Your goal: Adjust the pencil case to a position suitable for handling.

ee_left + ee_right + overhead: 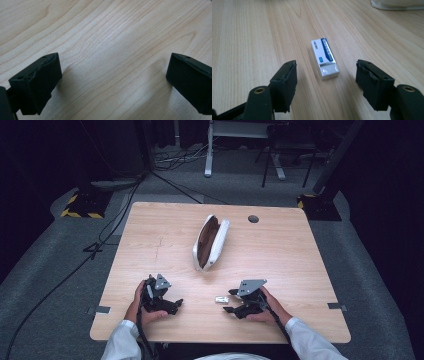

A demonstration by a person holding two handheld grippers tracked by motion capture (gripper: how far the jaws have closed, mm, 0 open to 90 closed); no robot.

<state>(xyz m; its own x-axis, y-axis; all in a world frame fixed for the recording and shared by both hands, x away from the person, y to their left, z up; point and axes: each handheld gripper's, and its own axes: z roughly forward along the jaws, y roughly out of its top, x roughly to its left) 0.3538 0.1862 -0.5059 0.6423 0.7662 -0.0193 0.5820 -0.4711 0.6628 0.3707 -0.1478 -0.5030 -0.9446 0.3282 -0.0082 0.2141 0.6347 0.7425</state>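
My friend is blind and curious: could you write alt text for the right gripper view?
A small white eraser in a blue-striped sleeve lies flat on a pale wooden table, just ahead of the open right claw. Its two black jaws stand wide apart on either side, touching nothing.

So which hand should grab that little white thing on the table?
The right gripper, I think. Its jaws are open with the small white eraser lying on the table just ahead of them. The left gripper is also open, but has bare table ahead.
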